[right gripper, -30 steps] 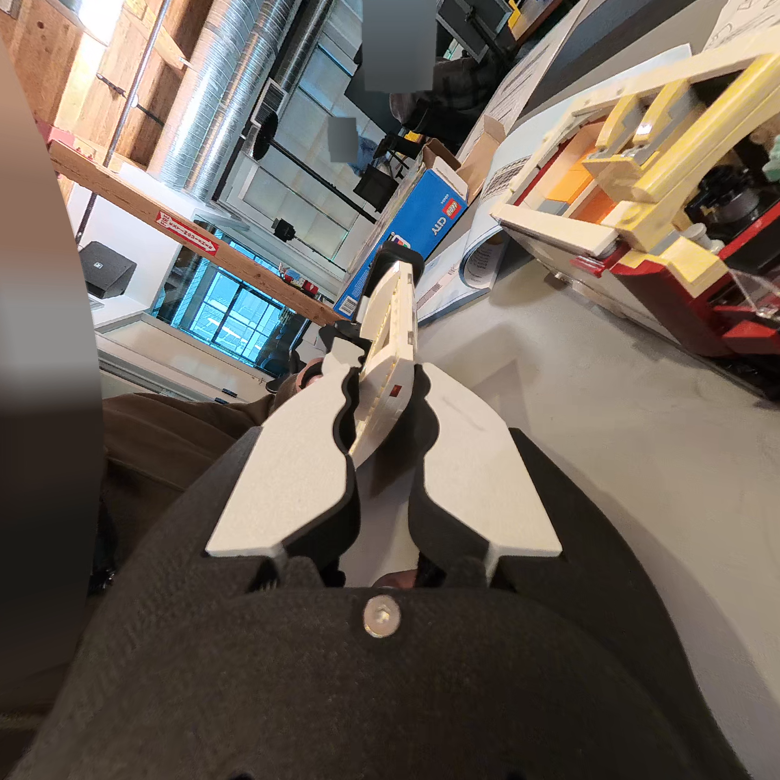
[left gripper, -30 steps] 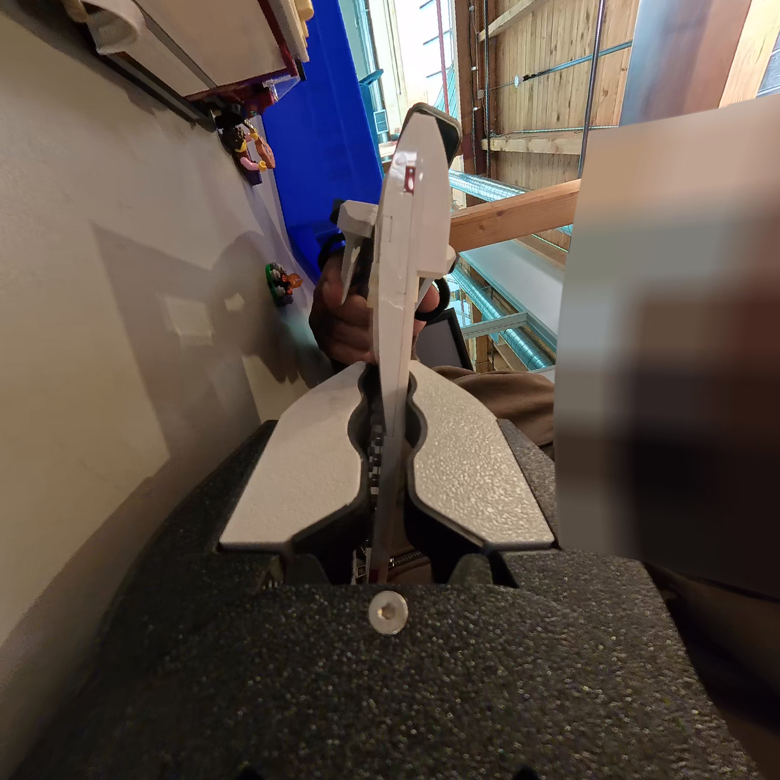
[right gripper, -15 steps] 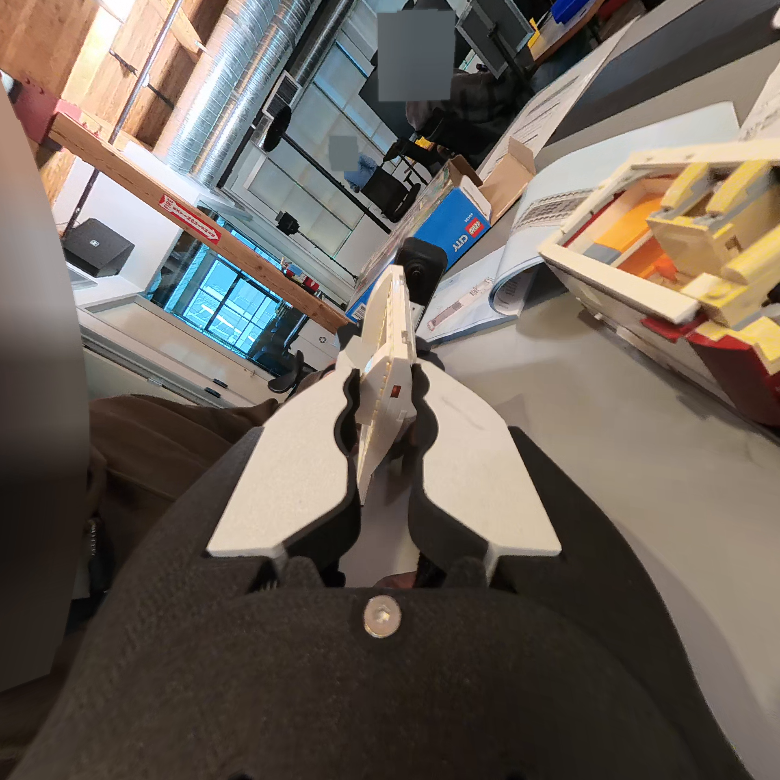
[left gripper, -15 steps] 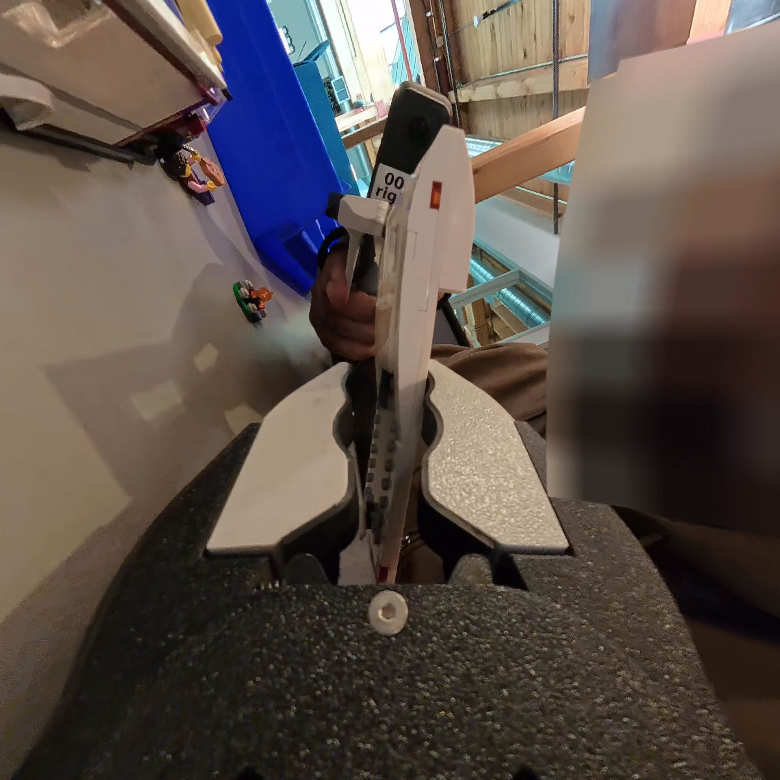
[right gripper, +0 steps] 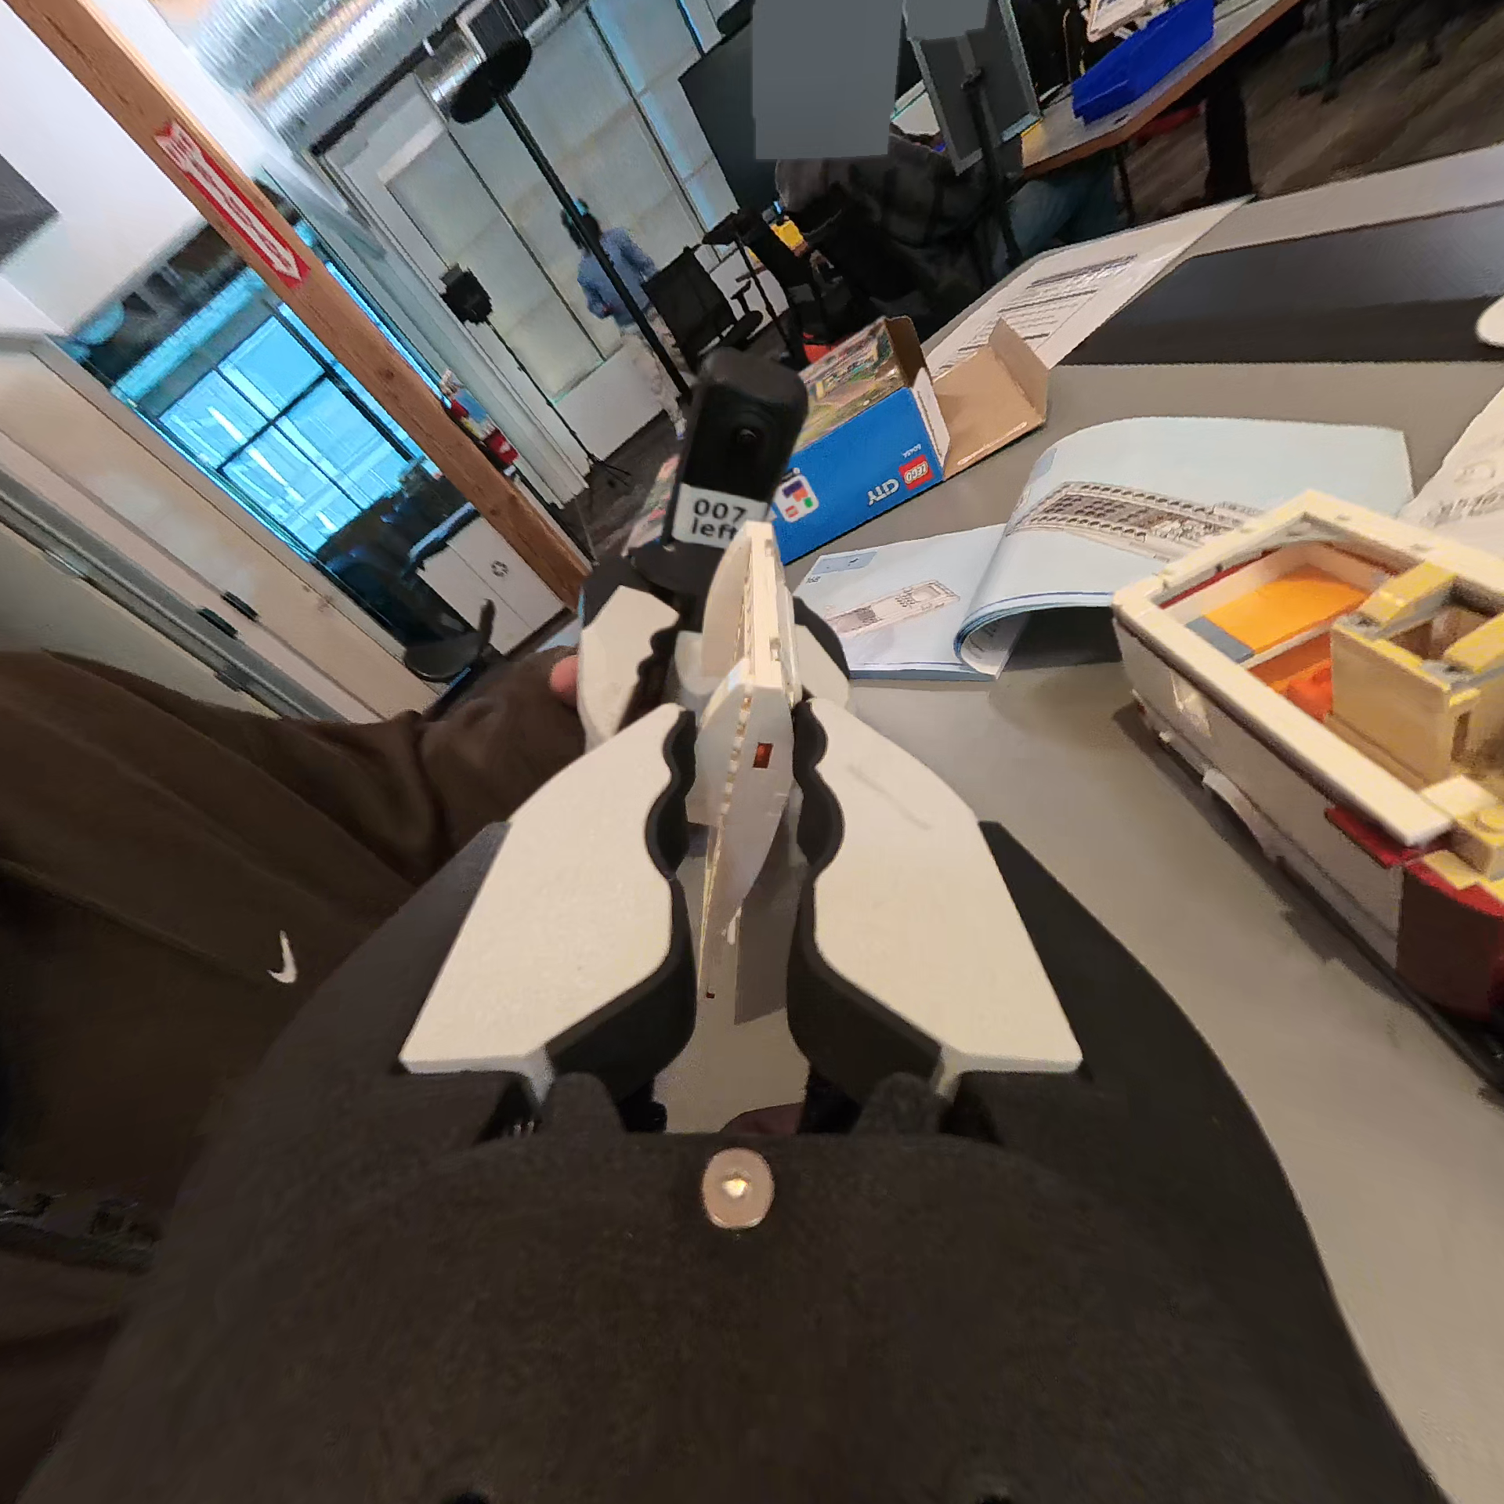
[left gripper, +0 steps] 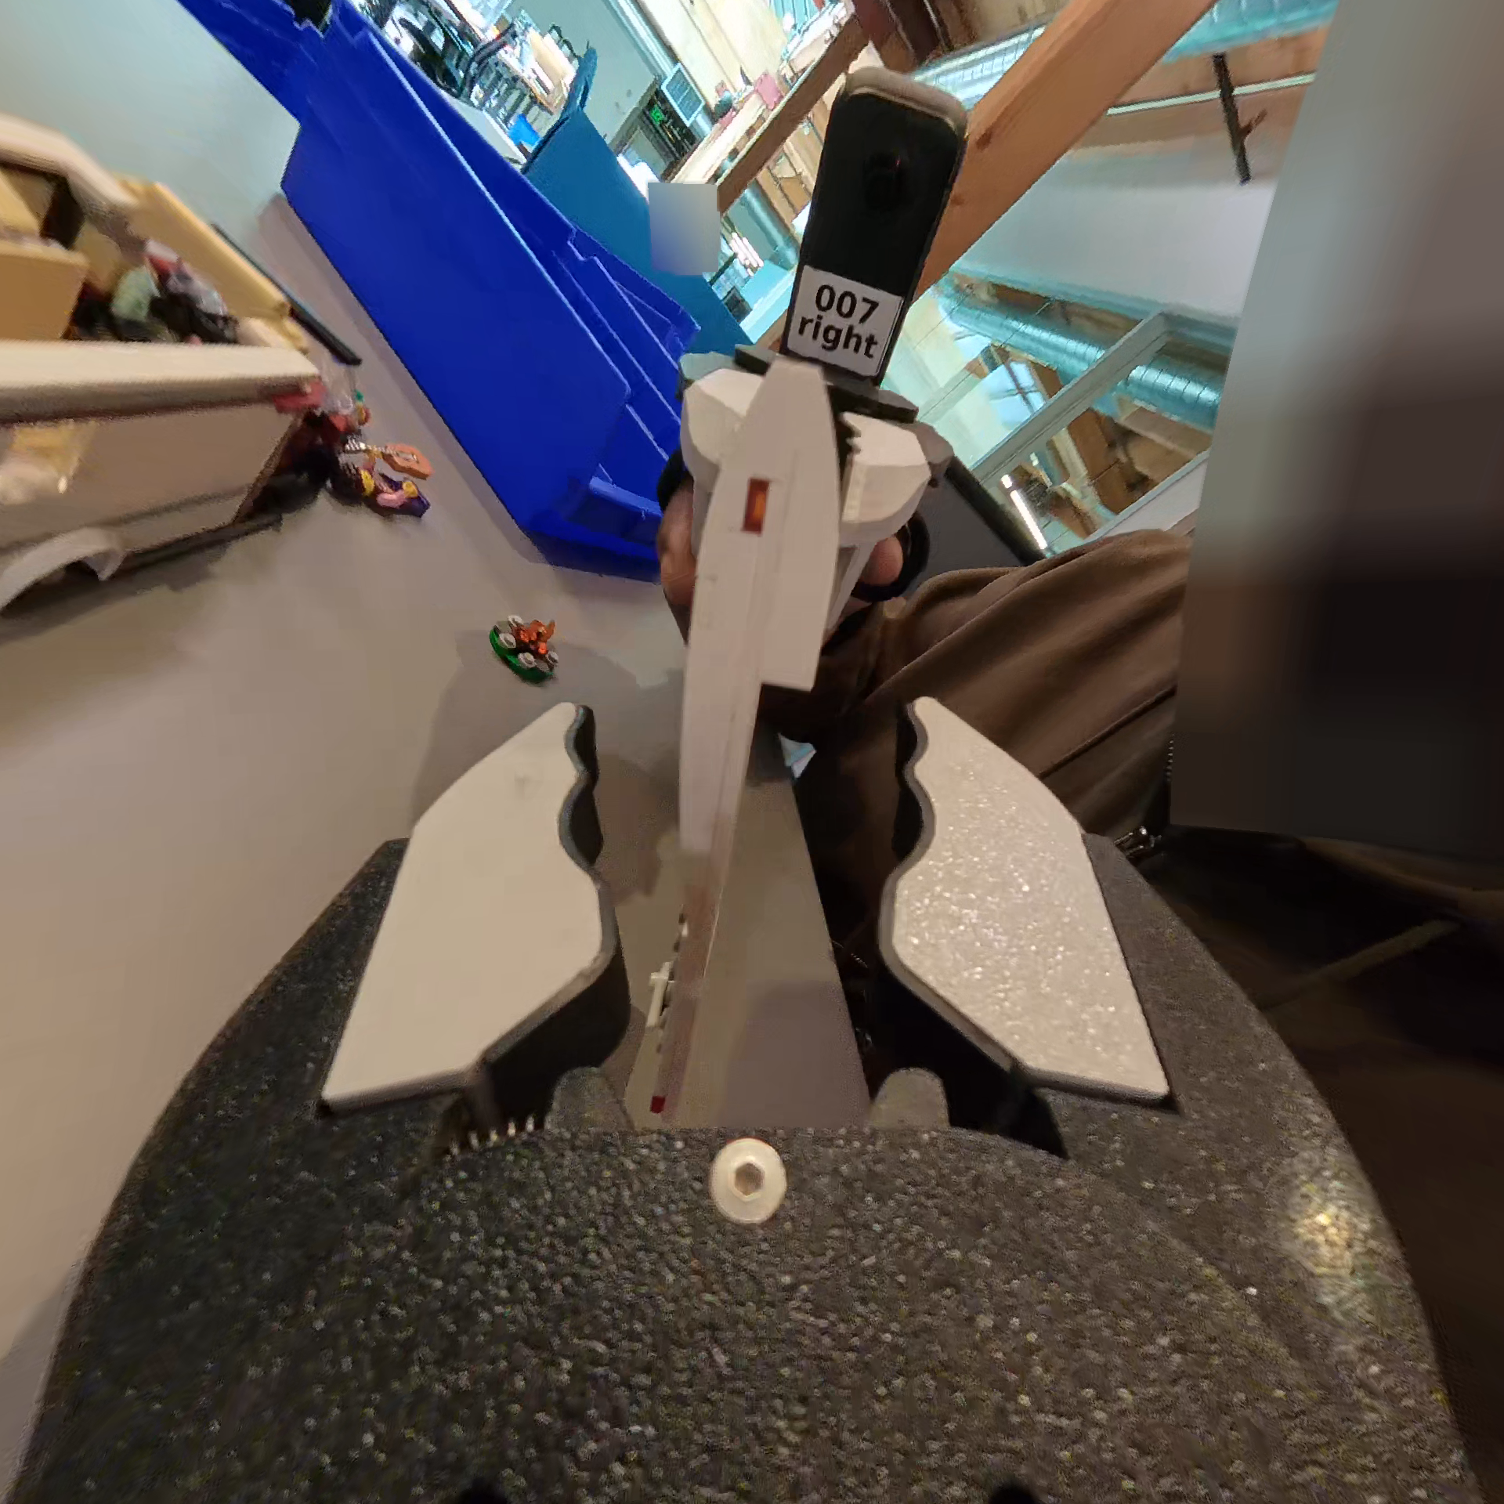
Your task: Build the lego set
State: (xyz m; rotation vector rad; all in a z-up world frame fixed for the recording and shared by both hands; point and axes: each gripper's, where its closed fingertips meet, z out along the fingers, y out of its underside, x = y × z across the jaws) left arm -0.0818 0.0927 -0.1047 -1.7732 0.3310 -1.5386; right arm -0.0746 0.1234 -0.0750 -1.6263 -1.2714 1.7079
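Grey table under both grippers. Right gripper clamps flat white brick-built panel, pads pressing. Left gripper wide open, same panel between fingers, untouched. Brick-built boat far right.

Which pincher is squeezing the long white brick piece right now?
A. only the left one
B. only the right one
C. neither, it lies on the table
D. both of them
B: the right gripper has its fingers pressed on both sides of the white brick piece, while the left gripper stands wide open with gaps around the piece.
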